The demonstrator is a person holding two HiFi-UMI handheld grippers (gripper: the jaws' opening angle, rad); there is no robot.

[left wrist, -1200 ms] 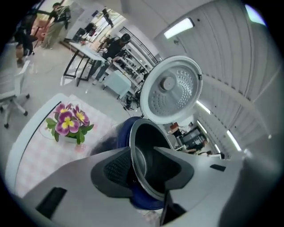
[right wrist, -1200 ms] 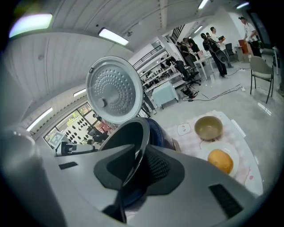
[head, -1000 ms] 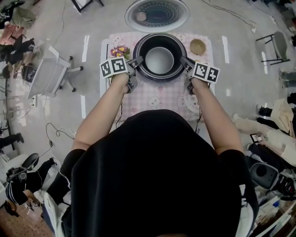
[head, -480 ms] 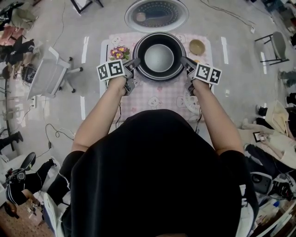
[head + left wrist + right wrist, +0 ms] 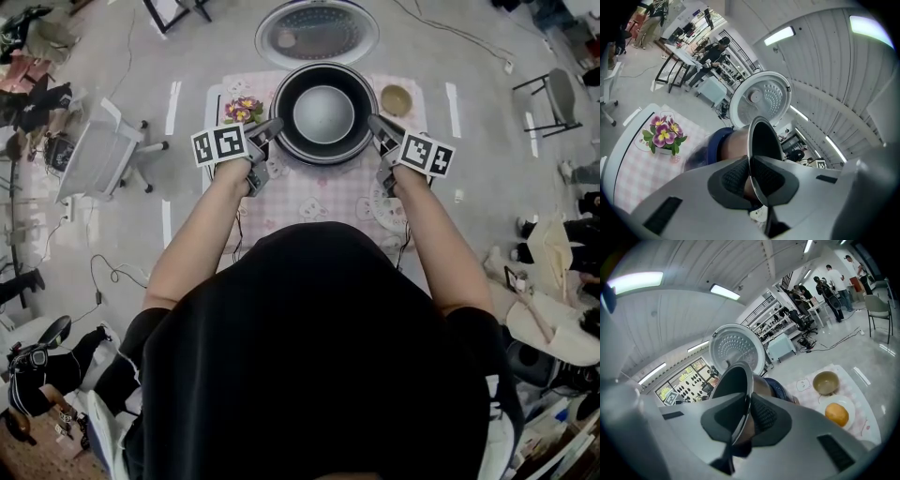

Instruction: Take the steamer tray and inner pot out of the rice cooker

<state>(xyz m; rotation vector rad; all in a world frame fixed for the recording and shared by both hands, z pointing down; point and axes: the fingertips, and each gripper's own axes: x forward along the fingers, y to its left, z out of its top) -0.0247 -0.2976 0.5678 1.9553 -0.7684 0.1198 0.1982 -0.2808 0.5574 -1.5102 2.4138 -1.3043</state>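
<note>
At the far middle of the table (image 5: 319,202), above the blue-bodied rice cooker (image 5: 715,145), the inner pot (image 5: 323,113) hangs between two grippers. The left gripper (image 5: 274,126) is clamped on the left side of the pot's thin rim and the right gripper (image 5: 375,124) on the right side. Each has one ribbed pad inside the dark bowl and one on the metal outer wall. The left jaws have just been closing on that rim. The cooker's lid (image 5: 317,33) stands open behind. No steamer tray can be made out in any view.

Hazards, as judged: the pot is carried only by two small bites on a narrow lip, so it may swing about the line between them or slide out of the pads. If one hand rises faster than the other, the pot wall may catch on the cooker's mouth. A backward drift would bring the far rim against the lid. The flower pot (image 5: 241,110) to the left and the small bowl (image 5: 397,98) to the right stand near the pot's likely way out to either side.

Change from the earlier frames: the pot looks larger and sits higher in the head view, so it has been lifted. Both grippers have moved toward the far side with it, and the small bowl now shows clear of the right gripper.
</note>
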